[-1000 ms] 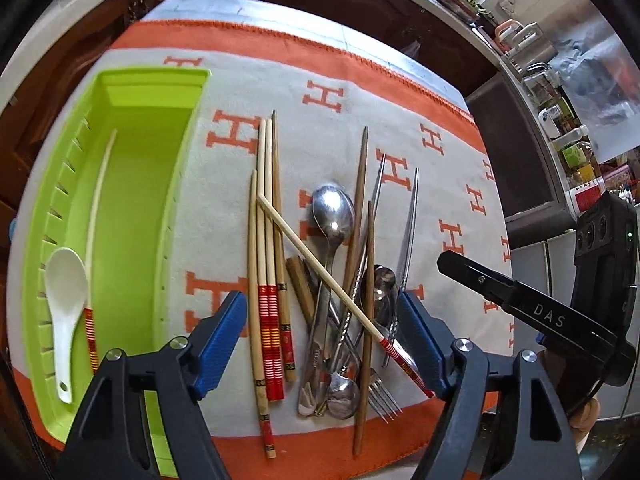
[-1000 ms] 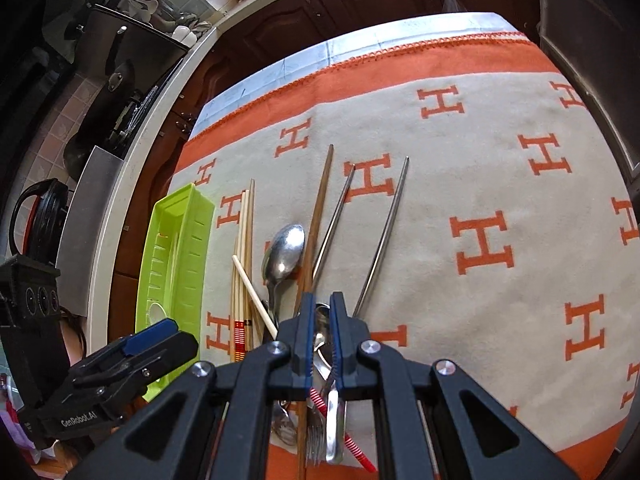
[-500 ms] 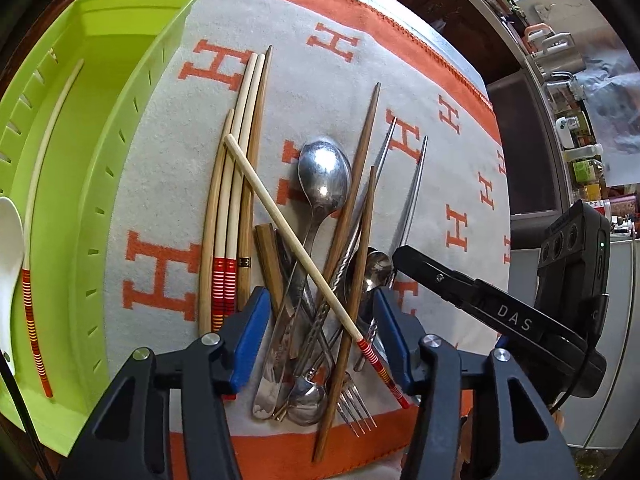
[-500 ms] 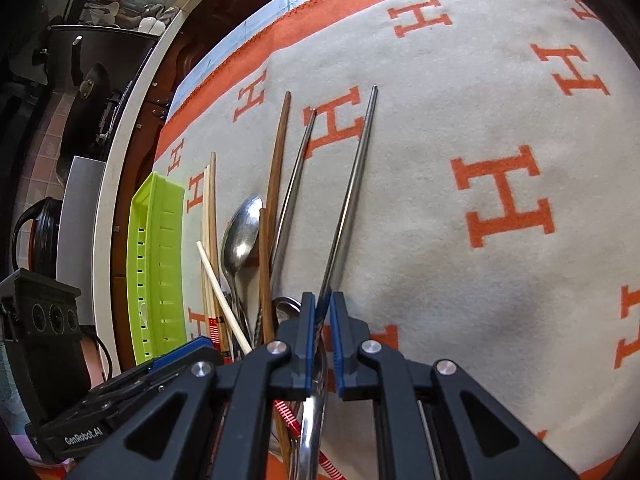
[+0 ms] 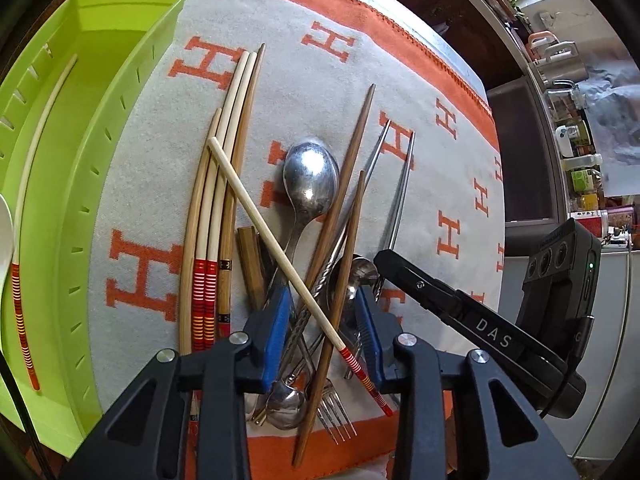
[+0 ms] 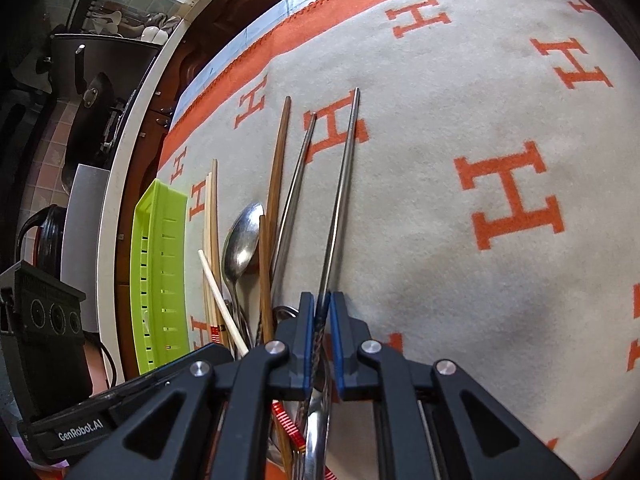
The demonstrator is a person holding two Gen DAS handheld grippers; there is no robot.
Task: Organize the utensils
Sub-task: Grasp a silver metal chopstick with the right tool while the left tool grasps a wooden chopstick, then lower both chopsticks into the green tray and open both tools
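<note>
Your left gripper (image 5: pixel 322 334) is down over the near end of the utensil pile with its blue pads (image 5: pixel 276 332) spread apart, not clamped on anything. Between them pass the striped end of a pale chopstick (image 5: pixel 280 248) lying crosswise, a brown chopstick (image 5: pixel 340 296), a twisted metal handle and the big spoon's stem. Just below the pads, nearest you, lie a small spoon bowl and a fork (image 5: pixel 334 416) with its tines toward the orange border.

Your right gripper (image 6: pixel 320 320) has its pads nearly together on the steel chopstick (image 6: pixel 340 200); the rod sits between the jaws and runs away from you across the blanket (image 6: pixel 460 260). You cannot tell for certain whether both pads press it. In the left view, this gripper's tip sits just beside the left one's right pad.

Further out, the big spoon (image 5: pixel 310 180) rests bowl-up in the middle of the pile. To its left lies a bundle of pale chopsticks (image 5: pixel 212 208) with red bands. Left again is the green tray (image 5: pixel 76 208), holding one striped chopstick (image 5: pixel 24 240) and a white spoon at the edge.
</note>
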